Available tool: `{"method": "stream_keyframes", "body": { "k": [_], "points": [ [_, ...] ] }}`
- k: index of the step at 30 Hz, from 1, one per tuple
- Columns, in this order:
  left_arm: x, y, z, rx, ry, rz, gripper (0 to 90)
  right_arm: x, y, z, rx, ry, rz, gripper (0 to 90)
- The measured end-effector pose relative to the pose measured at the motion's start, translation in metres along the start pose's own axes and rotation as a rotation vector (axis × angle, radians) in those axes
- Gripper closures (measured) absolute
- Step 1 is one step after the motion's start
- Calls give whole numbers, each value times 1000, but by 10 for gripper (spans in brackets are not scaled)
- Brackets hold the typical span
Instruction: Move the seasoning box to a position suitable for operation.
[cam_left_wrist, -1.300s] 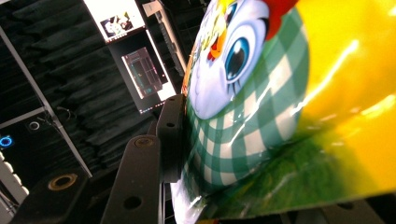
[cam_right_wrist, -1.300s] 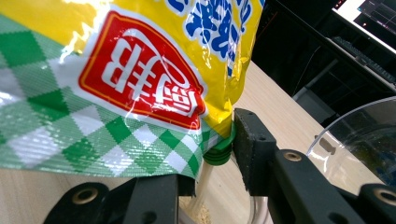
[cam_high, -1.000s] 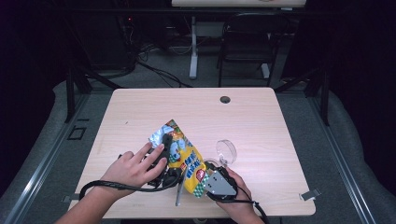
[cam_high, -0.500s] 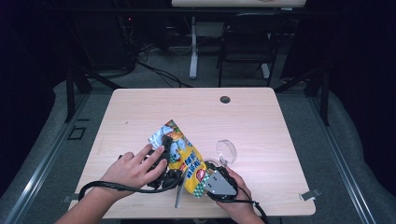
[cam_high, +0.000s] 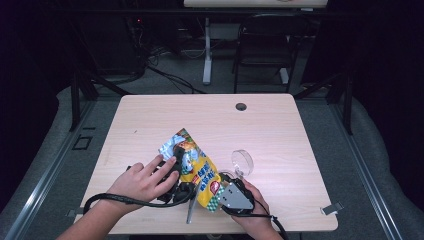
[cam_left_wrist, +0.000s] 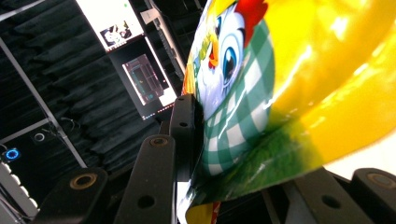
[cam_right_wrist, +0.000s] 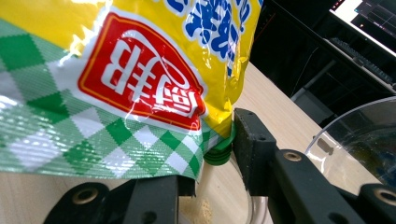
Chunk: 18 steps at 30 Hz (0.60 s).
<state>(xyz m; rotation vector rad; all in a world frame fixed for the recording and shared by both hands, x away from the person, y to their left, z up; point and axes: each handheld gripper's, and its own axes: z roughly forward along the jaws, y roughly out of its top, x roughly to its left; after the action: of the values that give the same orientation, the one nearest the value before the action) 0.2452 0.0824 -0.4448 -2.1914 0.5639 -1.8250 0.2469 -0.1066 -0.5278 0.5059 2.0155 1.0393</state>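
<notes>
Snack bag (cam_high: 196, 167) gripped at both ends

Our left gripper (cam_high: 176, 161) has just been closing on its rooster end; our right gripper (cam_high: 223, 192) clamps its red-labelled end; its length lies diagonally across the table (cam_high: 300, 130).

Snack bag (cam_left_wrist: 289, 93) cut off by frame edges; clear bowl (cam_right_wrist: 359, 144) cropped at right.

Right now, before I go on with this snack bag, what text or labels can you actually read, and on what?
Red badge on the snack bag: white Chinese characters, seen sideways, not read with certainty.
Blue characters on the bag's yellow part, right gripper view: cut off at the frame edge, unreadable.
Bag front in the left gripper view: a cartoon chicken, no words legible.
Screens in the background: too small and blurred.
</notes>
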Motion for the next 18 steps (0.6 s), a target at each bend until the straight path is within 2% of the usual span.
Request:
{"method": "stream_keyframes", "body": {
  "k": [5,18],
  "points": [
    [0,0,-1,3,-2,17,732,0,0,0,2,-1,-2,706],
    [-2,-1,-1,-3,-6,29,742,0,0,0,4,-2,-2,706]
  ]
}}
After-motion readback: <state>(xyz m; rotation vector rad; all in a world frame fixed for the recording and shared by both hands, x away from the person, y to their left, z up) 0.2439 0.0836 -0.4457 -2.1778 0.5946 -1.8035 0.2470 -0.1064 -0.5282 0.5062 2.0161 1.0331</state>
